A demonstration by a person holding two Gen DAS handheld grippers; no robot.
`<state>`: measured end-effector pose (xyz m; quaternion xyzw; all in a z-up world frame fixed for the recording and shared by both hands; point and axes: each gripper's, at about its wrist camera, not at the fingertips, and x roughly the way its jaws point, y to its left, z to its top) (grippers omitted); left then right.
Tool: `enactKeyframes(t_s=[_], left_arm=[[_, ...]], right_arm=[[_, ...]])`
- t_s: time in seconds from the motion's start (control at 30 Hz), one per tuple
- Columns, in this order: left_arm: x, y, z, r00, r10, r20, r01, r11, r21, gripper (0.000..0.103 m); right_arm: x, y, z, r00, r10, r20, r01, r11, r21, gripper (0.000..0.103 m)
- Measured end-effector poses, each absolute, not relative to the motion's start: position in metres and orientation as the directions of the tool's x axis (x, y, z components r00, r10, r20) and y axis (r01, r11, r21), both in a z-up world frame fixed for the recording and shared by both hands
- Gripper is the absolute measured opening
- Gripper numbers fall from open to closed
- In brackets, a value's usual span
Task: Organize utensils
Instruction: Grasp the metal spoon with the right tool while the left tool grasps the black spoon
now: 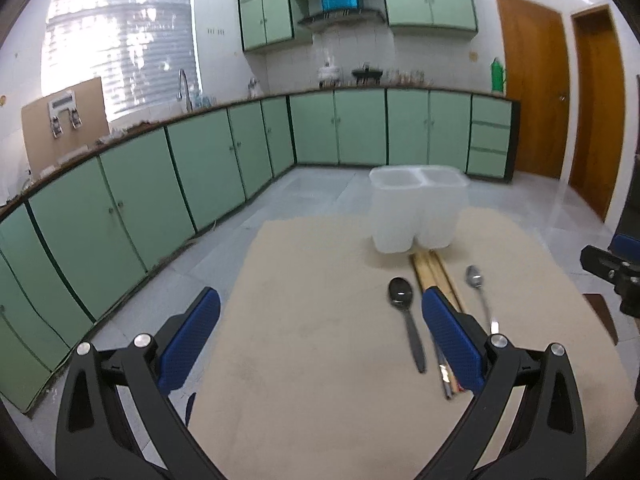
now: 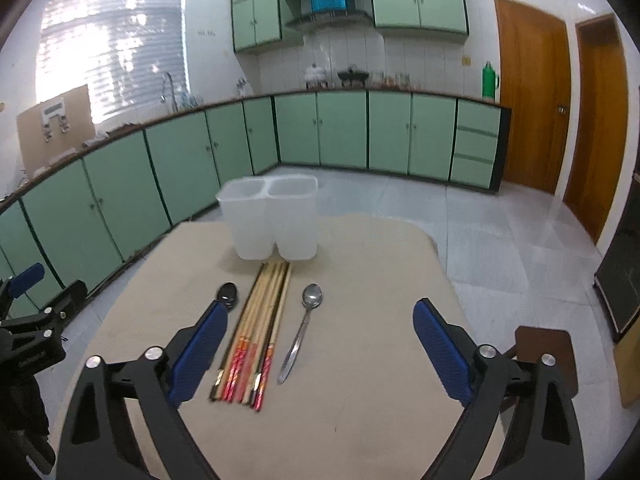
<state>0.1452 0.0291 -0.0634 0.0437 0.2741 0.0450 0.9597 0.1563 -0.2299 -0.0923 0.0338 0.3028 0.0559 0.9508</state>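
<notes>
A white two-compartment utensil holder (image 1: 418,208) (image 2: 272,220) stands at the far side of the beige table (image 1: 312,360) (image 2: 360,400). In front of it lie a black spoon (image 1: 404,308) (image 2: 227,294), a bundle of wooden chopsticks (image 1: 430,270) (image 2: 256,320) and a metal spoon (image 1: 478,292) (image 2: 304,328), side by side. My left gripper (image 1: 320,300) hovers open over bare table, left of the black spoon; its right finger (image 1: 448,340) hides part of the chopsticks. My right gripper (image 2: 320,308) is open above the chopsticks and metal spoon, holding nothing.
Green cabinets run along the left and back walls, with tiled floor between them and the table. A brown stool (image 2: 548,352) stands by the table's right edge. The body of each gripper shows at the other view's edge (image 1: 612,276) (image 2: 28,320).
</notes>
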Motion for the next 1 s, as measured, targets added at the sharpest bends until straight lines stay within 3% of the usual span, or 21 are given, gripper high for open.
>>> enactKeyframes(t_s=[0.27, 0.53, 0.63, 0.77, 0.83, 1.0], left_arm=[[0.223, 0.033, -0.105, 0.77, 0.101, -0.63, -0.056, 0.994, 0.091, 0.098], [0.254, 0.036, -0.129, 0.733, 0.096, -0.673, -0.057, 0.995, 0.08, 0.098], [0.258, 0.037, -0.133, 0.73, 0.097, -0.677, -0.054, 0.995, 0.085, 0.098], [0.263, 0.038, -0.137, 0.718, 0.087, -0.691, -0.042, 0.996, 0.082, 0.098], [0.266, 0.034, -0.14, 0.711, 0.075, -0.7, -0.031, 0.997, 0.076, 0.098], [0.277, 0.014, -0.149, 0.691, 0.031, -0.722, 0.019, 0.998, 0.061, 0.098]], right_arm=[[0.239, -0.222, -0.146, 0.702, 0.134, -0.699, -0.086, 0.991, 0.104, 0.077], [0.284, -0.21, -0.19, 0.602, 0.148, -0.785, -0.082, 0.989, 0.123, 0.063], [0.295, -0.21, -0.199, 0.578, 0.15, -0.802, -0.068, 0.988, 0.137, 0.06], [0.302, -0.209, -0.206, 0.57, 0.14, -0.81, -0.06, 0.99, 0.129, 0.045], [0.302, -0.208, -0.206, 0.575, 0.13, -0.808, -0.065, 0.991, 0.113, 0.028], [0.302, -0.214, -0.205, 0.58, 0.157, -0.799, -0.093, 0.988, 0.126, 0.028]])
